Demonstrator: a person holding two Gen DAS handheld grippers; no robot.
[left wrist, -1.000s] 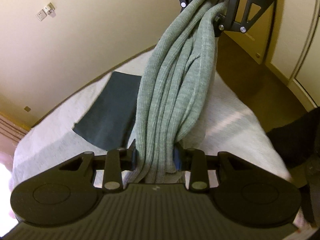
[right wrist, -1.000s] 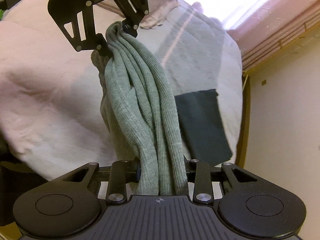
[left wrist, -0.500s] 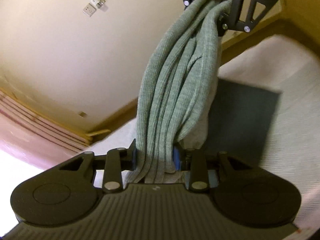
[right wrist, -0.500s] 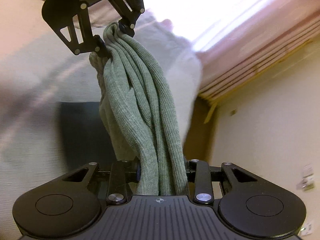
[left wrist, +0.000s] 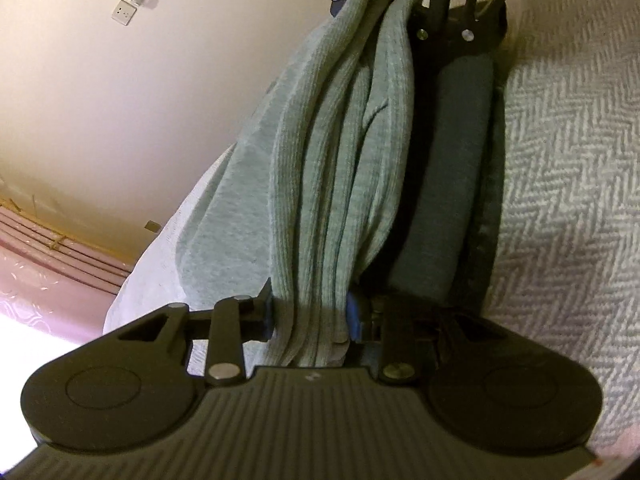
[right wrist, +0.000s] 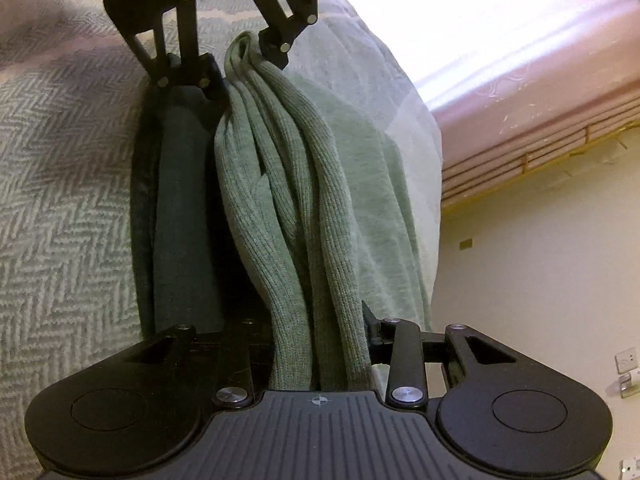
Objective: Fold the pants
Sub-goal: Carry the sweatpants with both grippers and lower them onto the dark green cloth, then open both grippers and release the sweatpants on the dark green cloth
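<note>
The green ribbed pants are bunched into a thick rope stretched between both grippers, low over the bed. My left gripper is shut on one end. My right gripper is shut on the other end. Each gripper shows at the top of the other's view: the right gripper and the left gripper. A smoother part of the pants sags down onto the bed cover beside the rope.
A dark teal folded garment lies on the herringbone bed cover, right alongside the pants; the same folded garment shows in the right wrist view. The bed's edge, a cream wall with sockets and a pink curtain lie beyond.
Both grippers have come down toward the bed with the pants still held between them. The bed cover and the dark garment now fill much more of both views.
</note>
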